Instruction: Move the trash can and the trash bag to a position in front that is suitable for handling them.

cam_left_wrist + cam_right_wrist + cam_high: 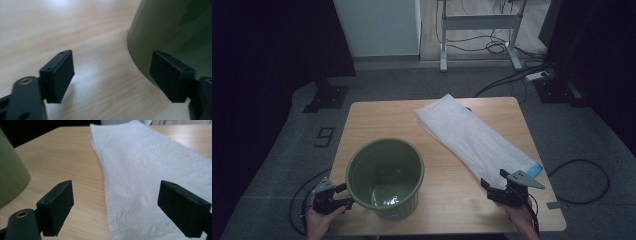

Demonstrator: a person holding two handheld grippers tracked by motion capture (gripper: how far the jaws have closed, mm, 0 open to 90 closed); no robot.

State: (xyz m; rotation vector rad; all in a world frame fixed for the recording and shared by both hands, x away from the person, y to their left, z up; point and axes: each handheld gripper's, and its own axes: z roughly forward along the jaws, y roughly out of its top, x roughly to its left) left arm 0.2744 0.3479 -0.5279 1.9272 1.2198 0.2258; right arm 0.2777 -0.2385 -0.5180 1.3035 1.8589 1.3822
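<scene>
A round green bin (pixel 385 176) is standing on the wooden table (pixel 377 117), its base hidden behind its wall. The left gripper (pixel 333 196), jaws apart, is sitting beside it. The right gripper (pixel 504 187), also released, is hovering by a crinkly white bag (pixel 472 137) lying flat.

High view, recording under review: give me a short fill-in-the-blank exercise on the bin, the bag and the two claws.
1. The green bin stands upright on the ____ table.
2. The flat white plastic bag lies to the ____ of the bin in the high view.
3. The left claw is beside the bin with its jaws ____.
4. The right claw is at the bag's near end, the end with the ____ edge.

Missing words: wooden; right; open; blue
</scene>
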